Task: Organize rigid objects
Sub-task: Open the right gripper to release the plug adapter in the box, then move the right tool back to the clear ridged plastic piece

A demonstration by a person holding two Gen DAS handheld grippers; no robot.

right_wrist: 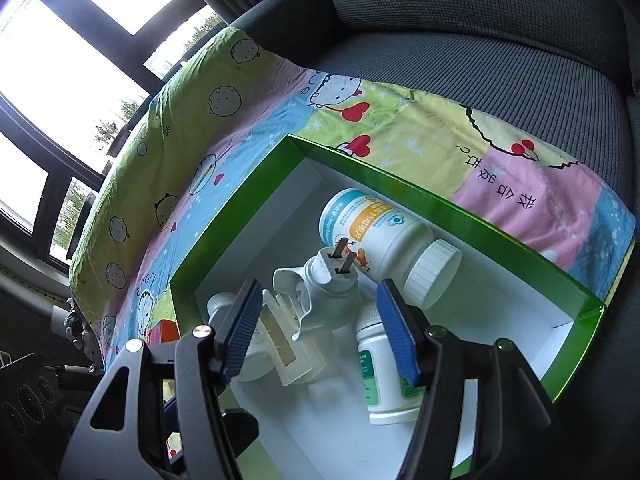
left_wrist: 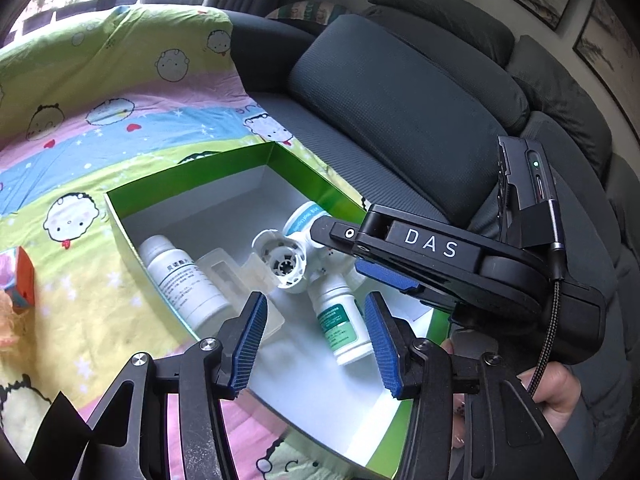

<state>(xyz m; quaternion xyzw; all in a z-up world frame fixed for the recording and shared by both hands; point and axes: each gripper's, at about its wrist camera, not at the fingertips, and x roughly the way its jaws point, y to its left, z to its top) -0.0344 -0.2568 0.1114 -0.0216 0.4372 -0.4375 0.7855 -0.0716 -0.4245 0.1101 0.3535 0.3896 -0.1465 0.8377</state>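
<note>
A green box (left_wrist: 192,178) (right_wrist: 460,208) with a white inside lies on a cartoon-print blanket (left_wrist: 100,112). In it lie a white plug adapter (left_wrist: 284,260) (right_wrist: 332,284), a clear plastic case (left_wrist: 232,276) (right_wrist: 286,340), a large white bottle with an orange label (right_wrist: 384,236), a green-labelled bottle (left_wrist: 340,324) (right_wrist: 376,380) and another white bottle (left_wrist: 180,284). My right gripper (right_wrist: 320,332) (left_wrist: 338,246) reaches into the box, open, its fingertips either side of the adapter without pressing it. My left gripper (left_wrist: 316,344) hovers over the box's near part, open and holding nothing.
The blanket covers a dark grey sofa (left_wrist: 400,92) with thick back cushions. A small orange carton (left_wrist: 22,280) (right_wrist: 164,330) lies on the blanket left of the box. A person's hand (left_wrist: 560,396) grips the right tool. Windows (right_wrist: 60,60) stand behind.
</note>
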